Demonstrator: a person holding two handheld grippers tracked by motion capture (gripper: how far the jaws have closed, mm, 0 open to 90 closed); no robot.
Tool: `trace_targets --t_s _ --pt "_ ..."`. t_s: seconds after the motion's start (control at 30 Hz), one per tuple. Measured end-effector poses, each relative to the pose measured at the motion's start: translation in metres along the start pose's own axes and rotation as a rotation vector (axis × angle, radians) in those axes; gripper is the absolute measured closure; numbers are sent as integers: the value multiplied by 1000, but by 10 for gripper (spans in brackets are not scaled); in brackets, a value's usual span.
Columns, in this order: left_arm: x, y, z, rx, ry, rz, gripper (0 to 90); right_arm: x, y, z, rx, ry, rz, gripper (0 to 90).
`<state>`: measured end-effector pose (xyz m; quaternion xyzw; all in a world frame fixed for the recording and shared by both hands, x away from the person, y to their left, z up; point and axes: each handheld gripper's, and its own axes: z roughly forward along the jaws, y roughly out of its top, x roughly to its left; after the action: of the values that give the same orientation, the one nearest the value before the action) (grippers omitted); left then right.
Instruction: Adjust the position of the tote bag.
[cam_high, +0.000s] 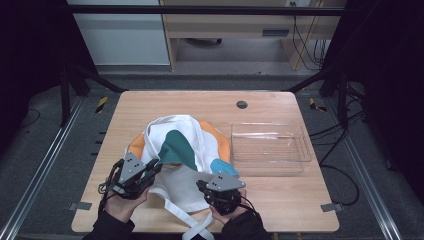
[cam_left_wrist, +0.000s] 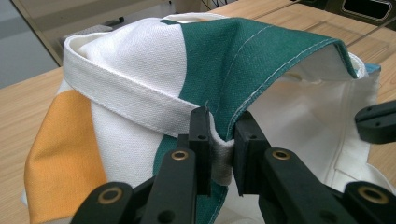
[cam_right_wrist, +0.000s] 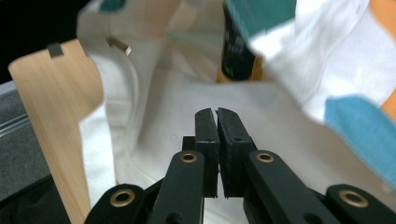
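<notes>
A cloth tote bag (cam_high: 180, 150), white with green, orange and blue patches, lay on the tabletop (cam_high: 150, 105) just to the left of a clear tray (cam_high: 267, 147), its mouth turned toward the person. The left gripper (cam_high: 152, 170) had its jaws clamped on the upper rim of the bag where the white strap (cam_left_wrist: 135, 95) meets the green panel, lifting that edge so the mouth stood open. The right gripper (cam_high: 205, 187) sat at the bag's near right corner with its jaws pressed together and nothing visibly between them; in the right gripper view they pointed straight into the opening, over the lower white layer (cam_right_wrist: 187, 116). The bag lay ahead of both jaws, its open edge running roughly from one gripper to the other. The right hand (cam_high: 227, 210) seemed nearer the free lower rim, so taking that rim would likely fall to it, once its jaws parted.
</notes>
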<state>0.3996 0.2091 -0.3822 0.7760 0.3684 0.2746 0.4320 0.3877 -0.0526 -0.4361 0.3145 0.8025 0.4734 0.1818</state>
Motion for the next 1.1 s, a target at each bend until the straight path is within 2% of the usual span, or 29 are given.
trace_targets --t_s 0.17,0.33,0.57,0.87,1.1 --pt "0 0 -1 -5 2 -4 797 -4 -15 15 65 -13 17 900" --pt "1 0 -2 -9 4 -3 797 -6 -23 27 96 -25 25 900" --pt "2 1 -4 -18 7 -7 798 -2 -36 46 168 -15 17 900" --pt "3 3 -8 -35 9 -7 800 0 -44 57 219 -13 8 900" --pt "4 4 -10 -50 10 -16 802 2 -45 59 220 -14 6 900"
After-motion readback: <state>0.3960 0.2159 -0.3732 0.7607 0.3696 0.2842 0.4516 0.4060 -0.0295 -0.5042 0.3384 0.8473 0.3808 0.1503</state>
